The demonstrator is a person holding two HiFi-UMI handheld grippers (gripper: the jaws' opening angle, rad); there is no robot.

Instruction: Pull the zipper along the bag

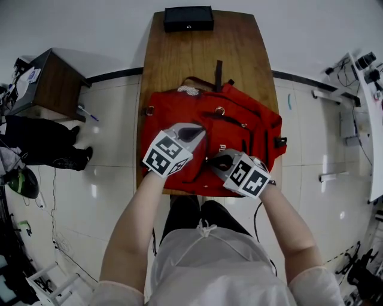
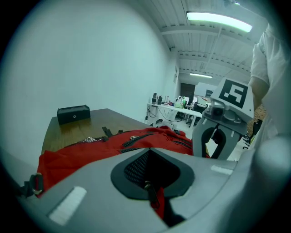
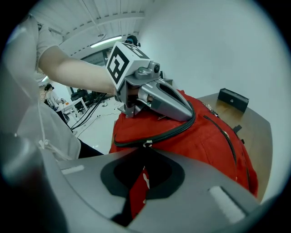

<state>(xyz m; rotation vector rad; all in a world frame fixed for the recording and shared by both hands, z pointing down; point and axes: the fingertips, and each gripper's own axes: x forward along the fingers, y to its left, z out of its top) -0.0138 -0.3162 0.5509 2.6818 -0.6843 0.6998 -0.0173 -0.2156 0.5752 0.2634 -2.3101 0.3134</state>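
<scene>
A red backpack (image 1: 239, 119) lies flat on the wooden table (image 1: 179, 60). My right gripper (image 1: 214, 162) is at the bag's near edge, shut on the red pull tab (image 3: 137, 184) of a zipper. The metal slider (image 3: 146, 144) sits just ahead of the jaws on a black zipper track (image 3: 173, 131) that curves away along the bag. My left gripper (image 1: 199, 132) rests on the bag just left of it, shut on a red strip of the bag (image 2: 157, 200) with a small metal piece. Each gripper shows in the other's view: the right gripper (image 2: 223, 132) and the left gripper (image 3: 157, 98).
A black box (image 1: 188, 18) stands at the table's far end. A dark cabinet (image 1: 45, 80) stands on the floor to the left, and a person's dark legs (image 1: 54, 152) are beside it. White furniture (image 1: 374, 119) lines the right side.
</scene>
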